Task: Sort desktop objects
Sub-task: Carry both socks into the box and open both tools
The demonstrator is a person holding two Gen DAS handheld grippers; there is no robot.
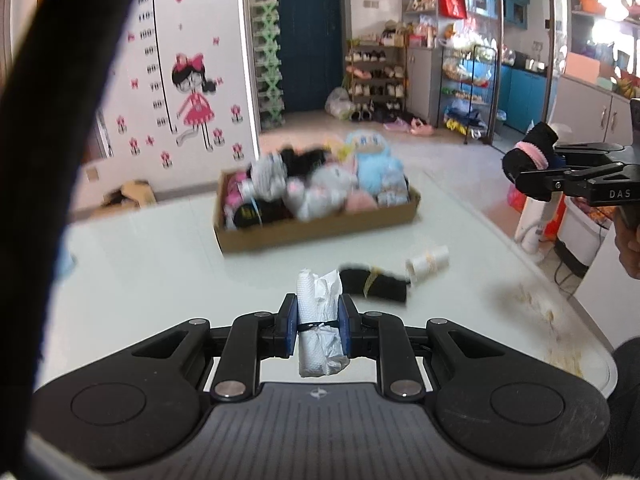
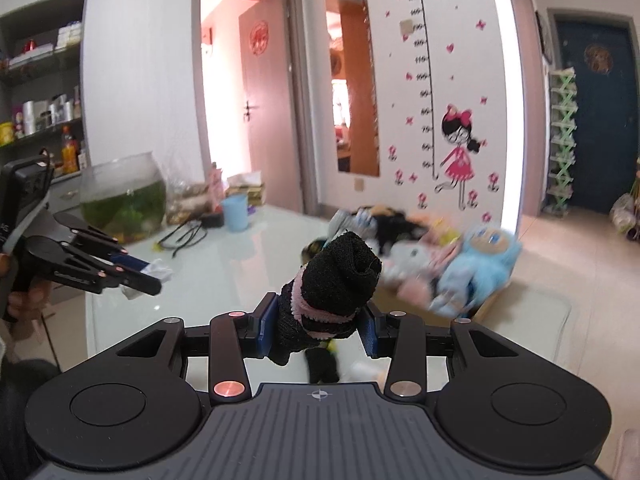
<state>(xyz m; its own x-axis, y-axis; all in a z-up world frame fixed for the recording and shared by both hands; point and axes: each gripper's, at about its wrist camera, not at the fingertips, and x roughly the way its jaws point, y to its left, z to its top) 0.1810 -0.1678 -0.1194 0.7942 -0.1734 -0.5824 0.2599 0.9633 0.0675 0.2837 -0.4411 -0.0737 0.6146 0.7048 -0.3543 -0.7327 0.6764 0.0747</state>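
Ahead of both loads, and beyond the loose items, lies the cardboard tray (image 1: pixel 320 232), long axis running left to right across the left wrist view, heaped with plush toys (image 1: pixel 360 184) and rolled socks. Left hand-held gripper (image 1: pixel 318 326) clamped on a white rolled bundle (image 1: pixel 320 320) tied with a dark band, roll pointing forward along the fingers, straight toward the tray. Right hand-held gripper (image 2: pixel 316 326) closed around a black sock roll with pink trim (image 2: pixel 332 292), raised above the worktop (image 1: pixel 160 248) to the right of the tray. Probably nearer by the left hand, though hard to judge through the fisheye. Still loose on the glossy white worktop: a black roll (image 1: pixel 374 284) and a small white roll (image 1: pixel 428 266), just beside each other. Crumbs near the right edge. Around it, a fish bowl (image 2: pixel 122 200), blue cup (image 2: pixel 235 212), blue door (image 1: pixel 304 32) and shoe rack (image 1: pixel 376 76).
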